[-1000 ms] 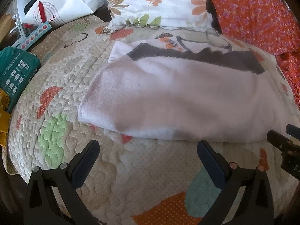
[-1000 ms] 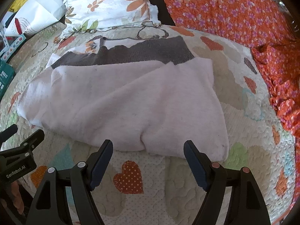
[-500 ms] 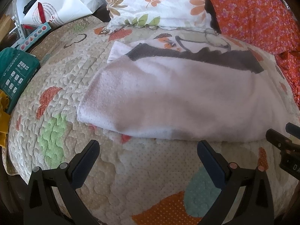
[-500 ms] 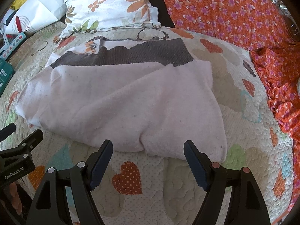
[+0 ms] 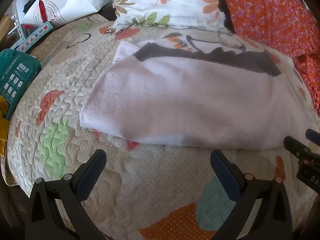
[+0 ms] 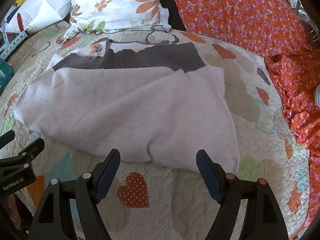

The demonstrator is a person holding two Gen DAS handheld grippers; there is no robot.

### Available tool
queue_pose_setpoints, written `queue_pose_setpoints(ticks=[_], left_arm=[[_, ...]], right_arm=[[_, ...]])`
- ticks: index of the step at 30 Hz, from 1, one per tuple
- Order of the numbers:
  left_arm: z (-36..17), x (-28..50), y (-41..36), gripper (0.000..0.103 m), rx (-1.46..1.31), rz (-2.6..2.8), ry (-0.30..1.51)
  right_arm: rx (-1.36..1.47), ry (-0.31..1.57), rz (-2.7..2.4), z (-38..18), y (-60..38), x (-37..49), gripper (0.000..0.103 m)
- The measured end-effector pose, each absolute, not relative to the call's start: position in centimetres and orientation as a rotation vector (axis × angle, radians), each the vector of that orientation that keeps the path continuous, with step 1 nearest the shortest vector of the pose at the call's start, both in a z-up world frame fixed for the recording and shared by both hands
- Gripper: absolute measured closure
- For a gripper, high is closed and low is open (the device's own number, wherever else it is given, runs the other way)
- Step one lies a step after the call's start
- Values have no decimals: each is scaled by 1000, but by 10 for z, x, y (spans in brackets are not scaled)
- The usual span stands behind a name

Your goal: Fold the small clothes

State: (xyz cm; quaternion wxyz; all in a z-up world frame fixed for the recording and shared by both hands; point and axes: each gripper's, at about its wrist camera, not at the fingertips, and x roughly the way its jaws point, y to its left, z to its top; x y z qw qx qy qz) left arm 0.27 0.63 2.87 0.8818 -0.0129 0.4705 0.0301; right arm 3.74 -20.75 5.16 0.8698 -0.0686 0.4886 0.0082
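Nothing has shifted since the earlier frames; I log both tools unmoved. Nearest: my left gripper (image 5: 158, 160) and right gripper (image 6: 158, 160), each spread wide, holding nothing, just short of the garment's near edge. Next: pale pink garment (image 6: 130, 110) with dark grey band, folded over, flat on the quilt (image 6: 180, 200). Beyond: floral pillow (image 5: 170, 2), orange flowered cloth (image 6: 250, 16).
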Motion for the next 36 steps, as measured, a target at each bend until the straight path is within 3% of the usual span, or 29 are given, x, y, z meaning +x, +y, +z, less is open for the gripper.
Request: queue_pose_setpoints(ticks=[10,15,21,33,36], left_arm=[[30,5,6,0,-27,47,997],[40,16,45,0,-127,113,973],[11,17,69,0,-89,158,1078],[-7,-14,71,0,7,59,1006],[-2,-13,71,1,24,10,1061]], right_arm=[[-187,1006,-11,54,-206,37,20],[-135,978,-35,67,-224,38,17],[-5,1045,-61,55,-255,43,16],[-169,985,-33,53,-219,33,16],[-202,973,-23,50,-212,31,16]])
